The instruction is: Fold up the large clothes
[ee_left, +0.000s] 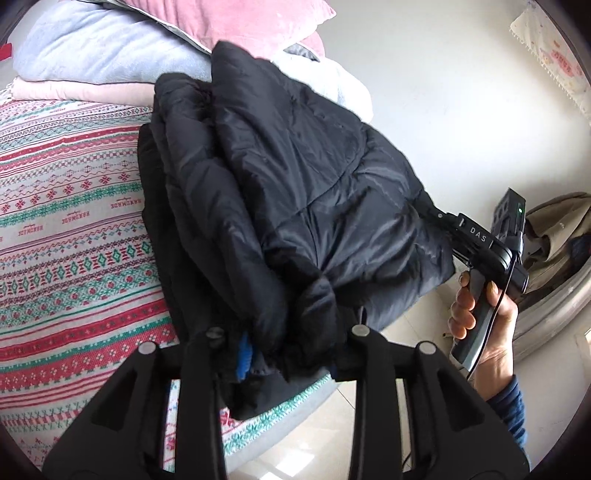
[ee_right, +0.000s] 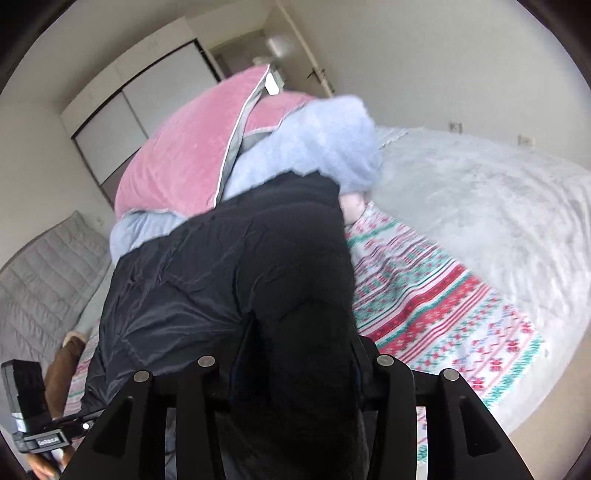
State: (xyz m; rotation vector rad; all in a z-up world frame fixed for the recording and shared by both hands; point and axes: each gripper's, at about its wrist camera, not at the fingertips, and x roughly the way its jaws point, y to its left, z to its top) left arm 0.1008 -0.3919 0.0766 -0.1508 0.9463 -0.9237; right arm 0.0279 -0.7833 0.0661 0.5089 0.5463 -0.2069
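A black puffer jacket [ee_left: 295,192] lies bunched and partly folded on the patterned bed cover [ee_left: 66,221]. My left gripper [ee_left: 288,354] is shut on a bunched edge of the jacket near the bed's edge; a blue pad shows beside the fabric. My right gripper [ee_left: 439,225] grips the jacket's far right side, its fingertips buried in fabric. In the right wrist view the jacket [ee_right: 240,266] fills the middle, and my right gripper [ee_right: 295,369] is shut on a thick black fold. The left gripper's body [ee_right: 33,424] shows at the lower left.
Folded blue [ee_left: 110,51] and pink blankets [ee_left: 240,22] are stacked at the head of the bed. A grey fluffy spread [ee_right: 480,206] covers the bed's other half. A quilted grey headboard [ee_right: 37,280] is at left, with a wardrobe [ee_right: 129,110] behind. Tiled floor [ee_left: 314,435] lies below.
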